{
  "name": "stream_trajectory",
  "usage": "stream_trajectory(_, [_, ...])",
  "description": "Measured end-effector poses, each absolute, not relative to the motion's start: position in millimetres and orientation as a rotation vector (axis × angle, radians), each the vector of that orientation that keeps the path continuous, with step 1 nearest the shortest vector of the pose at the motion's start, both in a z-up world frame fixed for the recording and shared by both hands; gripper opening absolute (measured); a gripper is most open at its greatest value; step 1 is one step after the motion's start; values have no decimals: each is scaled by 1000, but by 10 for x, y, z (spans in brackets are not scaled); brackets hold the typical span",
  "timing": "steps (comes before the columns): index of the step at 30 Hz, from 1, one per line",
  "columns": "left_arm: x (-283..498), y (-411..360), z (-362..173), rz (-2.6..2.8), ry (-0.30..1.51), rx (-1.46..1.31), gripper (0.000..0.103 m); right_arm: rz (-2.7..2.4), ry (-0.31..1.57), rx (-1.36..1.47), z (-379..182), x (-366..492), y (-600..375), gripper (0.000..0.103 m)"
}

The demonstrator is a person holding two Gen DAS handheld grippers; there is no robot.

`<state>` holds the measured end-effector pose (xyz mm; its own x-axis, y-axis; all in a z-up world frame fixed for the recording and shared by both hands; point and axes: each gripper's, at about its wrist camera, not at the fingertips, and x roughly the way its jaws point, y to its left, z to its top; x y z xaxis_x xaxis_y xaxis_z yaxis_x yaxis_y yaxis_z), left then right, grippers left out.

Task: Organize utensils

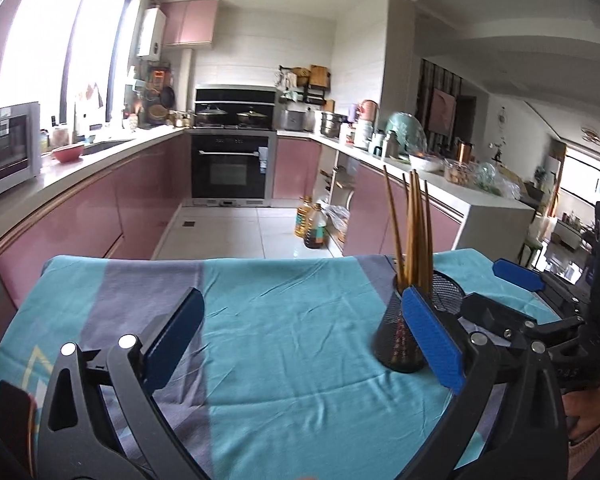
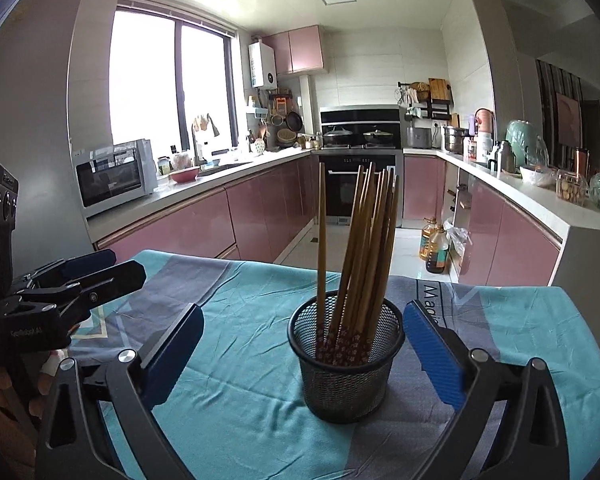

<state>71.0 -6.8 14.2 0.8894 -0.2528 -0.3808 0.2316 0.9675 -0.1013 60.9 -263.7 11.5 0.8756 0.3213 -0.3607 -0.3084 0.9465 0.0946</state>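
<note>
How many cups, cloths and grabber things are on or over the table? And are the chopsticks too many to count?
Black wire-mesh cup: 1
Teal and grey striped cloth covering the table: 1
Two-finger grippers with blue pads: 2, left gripper and right gripper, both open
Brown wooden chopsticks in the cup: a bunch, too overlapped to count exactly
Total without chopsticks: 4

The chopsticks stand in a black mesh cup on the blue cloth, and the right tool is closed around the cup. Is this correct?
Not quite. In the right wrist view the right tool is open: its fingers stand apart on either side of the black mesh cup, not touching it. The chopsticks do stand in it, on the blue cloth.
</note>
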Motion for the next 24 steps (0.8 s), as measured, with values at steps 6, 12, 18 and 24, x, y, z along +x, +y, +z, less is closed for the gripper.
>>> stream_trajectory(6, [420,111,180,-201,318,-67,97,292,319,26,150,431,-2543,97])
stream_trajectory(12, [239,147,181,-158,272,-58,97,259,282,35,154,302,-2506,97])
stream_trajectory(18, [97,125,159,-134,253,-34,97,215,250,17,147,187,-2452,97])
stream_trajectory(24, [15,112,152,-119,244,-41,97,183,230,8,134,93,-2435,97])
